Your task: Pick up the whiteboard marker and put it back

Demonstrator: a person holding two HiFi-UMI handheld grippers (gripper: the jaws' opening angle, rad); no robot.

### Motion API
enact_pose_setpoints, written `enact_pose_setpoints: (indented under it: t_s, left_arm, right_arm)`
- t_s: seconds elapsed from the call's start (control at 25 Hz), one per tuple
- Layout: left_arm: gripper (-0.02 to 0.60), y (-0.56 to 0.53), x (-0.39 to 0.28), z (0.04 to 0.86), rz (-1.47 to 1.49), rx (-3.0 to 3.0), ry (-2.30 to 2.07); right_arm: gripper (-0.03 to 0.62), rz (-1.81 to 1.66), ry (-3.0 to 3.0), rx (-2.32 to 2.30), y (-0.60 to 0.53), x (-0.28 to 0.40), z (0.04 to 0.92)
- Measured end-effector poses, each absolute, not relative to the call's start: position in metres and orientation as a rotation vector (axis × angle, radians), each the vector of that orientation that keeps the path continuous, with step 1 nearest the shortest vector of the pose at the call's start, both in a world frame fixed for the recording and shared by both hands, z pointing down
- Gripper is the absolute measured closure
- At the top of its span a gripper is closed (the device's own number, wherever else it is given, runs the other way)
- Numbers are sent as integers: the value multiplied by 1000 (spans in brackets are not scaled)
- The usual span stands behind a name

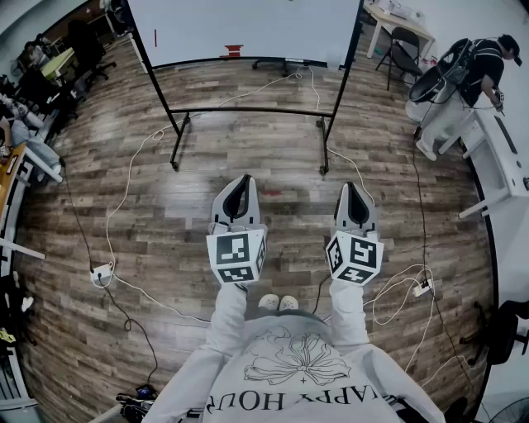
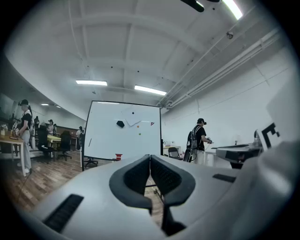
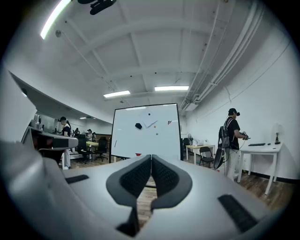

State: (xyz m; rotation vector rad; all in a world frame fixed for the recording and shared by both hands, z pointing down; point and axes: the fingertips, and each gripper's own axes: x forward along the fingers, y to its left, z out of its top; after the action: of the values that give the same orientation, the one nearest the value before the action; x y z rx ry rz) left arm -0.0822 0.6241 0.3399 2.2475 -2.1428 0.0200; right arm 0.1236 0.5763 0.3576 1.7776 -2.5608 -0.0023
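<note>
Whiteboard marker is hard to pick out from here. It may be the thin red stick (image 1: 154, 38) on the left of the big white board with the black frame (image 1: 248, 25), well apart from me. My left tongs (image 2: 150, 156) and right tongs (image 3: 151, 156) are both closed, with nothing in them. Reaching like that could knock it off. The white cable (image 1: 124, 190) on the wooden floor (image 1: 248, 149) could trip me.

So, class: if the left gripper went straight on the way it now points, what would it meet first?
Probably the whiteboard, near its lower edge. The left gripper, shut and empty, points level at it, and the way over the wooden floor looks free; exact height is hard to judge.
</note>
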Motion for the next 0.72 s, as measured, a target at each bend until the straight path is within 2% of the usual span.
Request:
enact_pose_setpoints:
  t_s: [0.72]
  left_arm:
    - [574, 618, -69, 349, 58, 2203, -2170]
  right_arm:
    - [588, 30, -2557, 1768, 564, 138, 368]
